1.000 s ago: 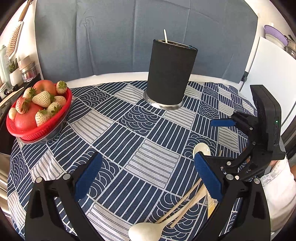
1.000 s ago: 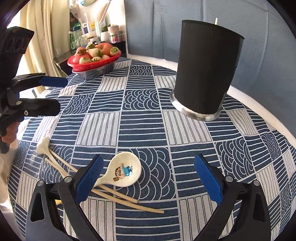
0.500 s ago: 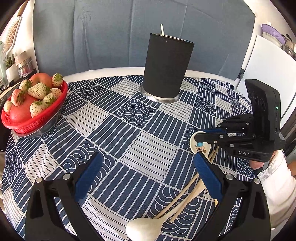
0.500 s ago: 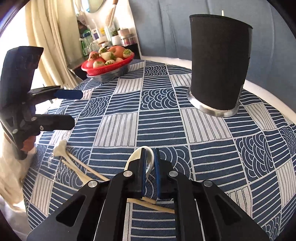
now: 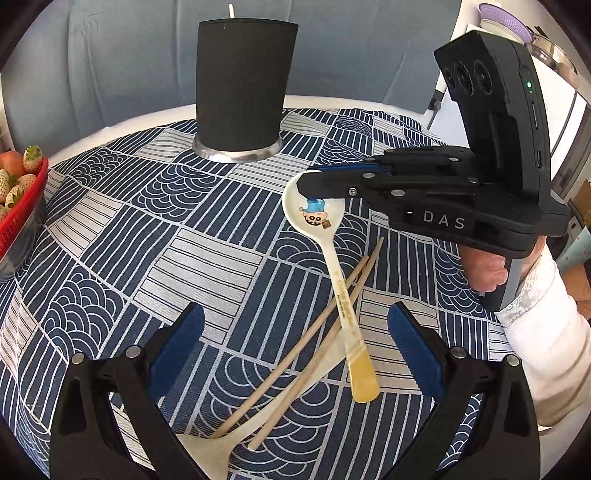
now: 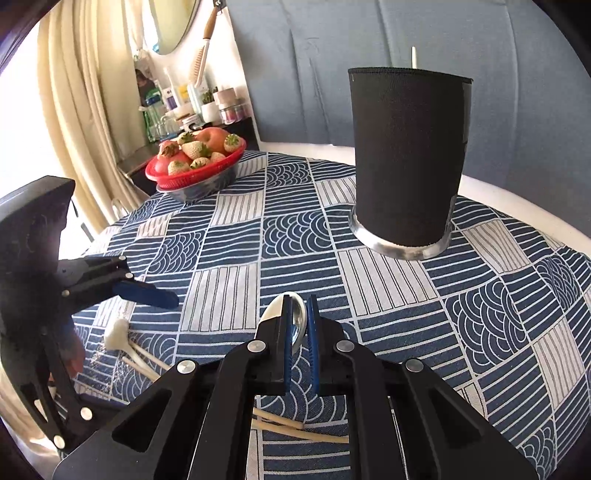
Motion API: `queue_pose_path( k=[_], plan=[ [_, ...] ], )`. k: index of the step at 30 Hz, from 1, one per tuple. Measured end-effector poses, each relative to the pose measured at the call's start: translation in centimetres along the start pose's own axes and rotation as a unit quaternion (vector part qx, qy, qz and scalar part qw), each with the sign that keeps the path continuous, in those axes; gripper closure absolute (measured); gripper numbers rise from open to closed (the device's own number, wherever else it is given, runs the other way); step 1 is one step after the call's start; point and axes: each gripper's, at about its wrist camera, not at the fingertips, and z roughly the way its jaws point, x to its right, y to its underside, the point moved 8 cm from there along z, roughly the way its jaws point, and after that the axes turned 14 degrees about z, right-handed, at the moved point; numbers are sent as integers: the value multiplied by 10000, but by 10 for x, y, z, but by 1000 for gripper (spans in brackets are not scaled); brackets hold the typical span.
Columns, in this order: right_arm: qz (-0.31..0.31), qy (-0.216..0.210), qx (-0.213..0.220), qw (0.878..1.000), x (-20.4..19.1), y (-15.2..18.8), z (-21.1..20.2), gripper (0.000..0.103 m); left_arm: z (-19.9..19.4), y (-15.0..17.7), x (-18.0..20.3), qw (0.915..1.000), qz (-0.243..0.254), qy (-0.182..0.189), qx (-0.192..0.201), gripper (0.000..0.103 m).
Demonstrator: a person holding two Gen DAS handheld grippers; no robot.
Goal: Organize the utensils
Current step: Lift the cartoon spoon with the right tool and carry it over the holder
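Observation:
A white ceramic spoon (image 5: 325, 236) with a cartoon figure lies on the patterned cloth, its handle across two wooden chopsticks (image 5: 306, 343). My right gripper (image 5: 321, 181) is shut on the rim of its bowl, seen edge-on between the pads in the right wrist view (image 6: 297, 306). My left gripper (image 5: 295, 321) hangs open just above the chopsticks and the spoon's handle, touching nothing. One of its blue pads (image 6: 147, 293) shows in the right wrist view. A plain white spoon (image 5: 207, 446) lies partly hidden under the left gripper. The black utensil holder (image 5: 243, 92) stands at the back with one stick (image 5: 231, 9) in it.
A red basket of strawberries and fruit (image 6: 195, 166) stands at the far left of the round table (image 5: 110, 221). A hand (image 5: 484, 269) in a white sleeve grips the right gripper's handle. A shelf of bottles (image 6: 192, 107) and curtains lie beyond the table.
The right gripper went from wide open to shut on the cartoon spoon's bowl. The left gripper moved forward and down over the chopsticks and spoon handle, still open.

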Motion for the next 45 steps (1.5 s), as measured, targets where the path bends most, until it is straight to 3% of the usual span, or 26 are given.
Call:
queue_pose_path(
  k=[3, 5, 7, 8, 25, 45],
  plan=[
    [-46, -15, 81, 10000, -4, -3, -5, 96, 3, -2, 4, 10000, 24, -9, -31, 6],
    [-55, -65, 124, 9999, -7, -5, -7, 96, 4, -4, 5, 10000, 31, 24, -51, 22],
    [-58, -134, 190, 9997, -11, -7, -11, 96, 11, -1, 7, 9988, -140, 358, -288, 90],
    [-86, -138, 210, 9996, -14, -8, -13, 97, 12, 0, 5, 9977, -331, 461, -373, 93],
    [-368, -87, 937, 9949, -40, -51, -59, 97, -24, -38, -6, 9999, -71, 67, -75, 92],
    [-397, 19, 1765, 9835, -46, -86, -100, 97, -35, -80, -25, 9994, 107, -250, 206, 89]
  ],
)
